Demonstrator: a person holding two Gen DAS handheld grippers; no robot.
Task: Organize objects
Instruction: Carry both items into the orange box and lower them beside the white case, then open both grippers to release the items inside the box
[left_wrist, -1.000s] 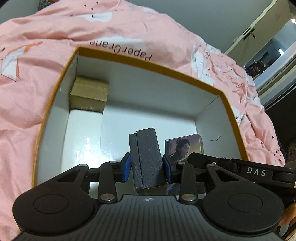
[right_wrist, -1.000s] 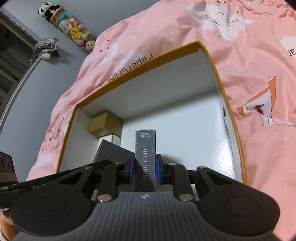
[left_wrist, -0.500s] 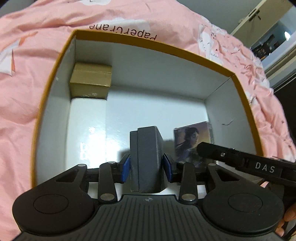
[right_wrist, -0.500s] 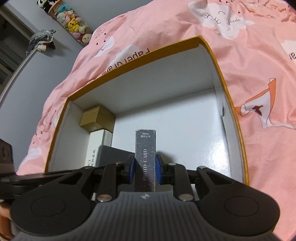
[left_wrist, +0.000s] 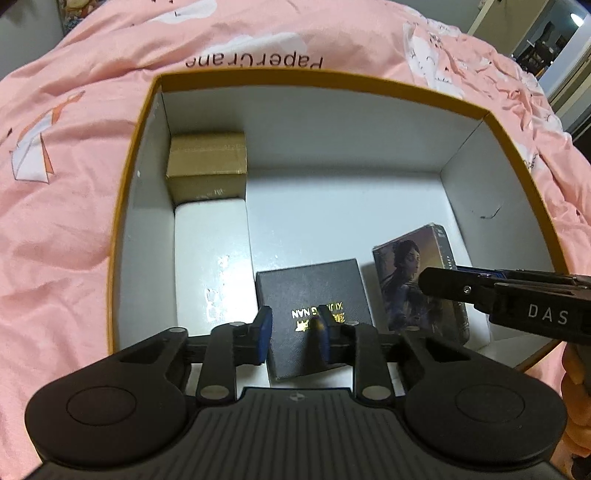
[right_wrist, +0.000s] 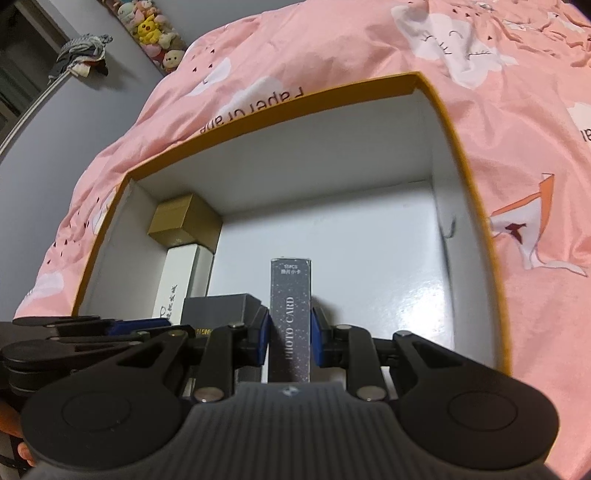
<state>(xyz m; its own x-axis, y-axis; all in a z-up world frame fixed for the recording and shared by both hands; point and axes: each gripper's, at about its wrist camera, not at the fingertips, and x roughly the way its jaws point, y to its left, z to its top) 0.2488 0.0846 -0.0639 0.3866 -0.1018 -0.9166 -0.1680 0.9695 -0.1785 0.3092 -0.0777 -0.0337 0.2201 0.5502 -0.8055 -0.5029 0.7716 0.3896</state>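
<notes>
Blue pads of the left gripper (left_wrist: 293, 334) stand a little apart above the dark grey box (left_wrist: 314, 314), which lies flat on the big box's (left_wrist: 332, 79) white floor; the jaws have just been closing, and no pad presses it. Earlier it stood on edge, clamped between them. Right gripper (right_wrist: 290, 334) is clamped on the photo card pack (right_wrist: 291, 317), upright as before. The pack's lower end is hidden behind the gripper. Beside the grey box lie a white box (left_wrist: 210, 258) and a brown carton (left_wrist: 207, 168).
</notes>
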